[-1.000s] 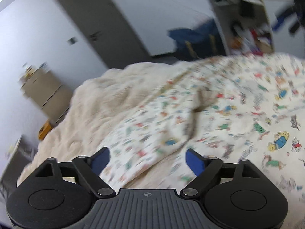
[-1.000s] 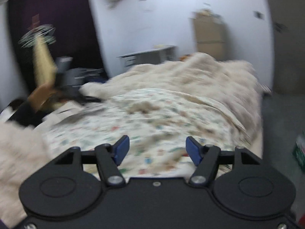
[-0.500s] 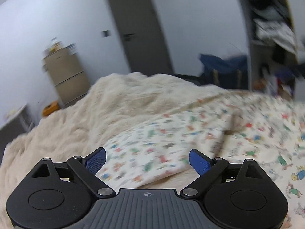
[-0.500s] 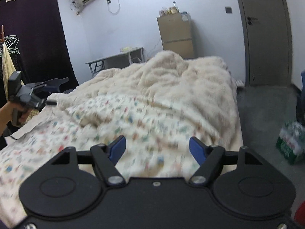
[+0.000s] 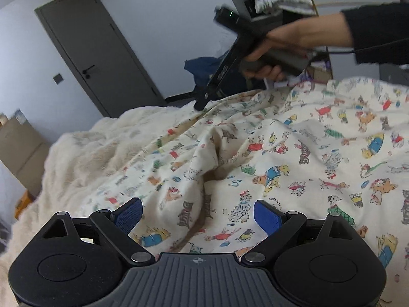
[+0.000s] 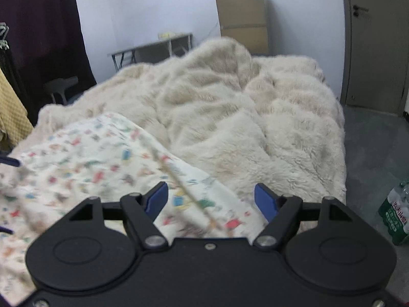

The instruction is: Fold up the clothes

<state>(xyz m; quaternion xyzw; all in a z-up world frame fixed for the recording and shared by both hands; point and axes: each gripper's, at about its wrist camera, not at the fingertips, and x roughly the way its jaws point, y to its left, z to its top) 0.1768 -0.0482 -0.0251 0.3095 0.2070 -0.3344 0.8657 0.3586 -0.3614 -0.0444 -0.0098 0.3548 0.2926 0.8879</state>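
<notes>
Both claws are empty: the left claw (image 5: 196, 215) gapes wide over the printed garment (image 5: 294, 158), while the right claw (image 6: 211, 202), jaws just narrowing, reaches its hem near the bed's far edge, likely to pinch it. It lies rumpled on the fuzzy blanket (image 6: 255, 117).

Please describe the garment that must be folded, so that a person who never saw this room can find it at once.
A bed under a fluffy cream fur blanket fills the room. On the blanket lies a thin, wrinkled cream cotton garment. Only it is printed all over with small colourful cartoon dogs and cats.
</notes>
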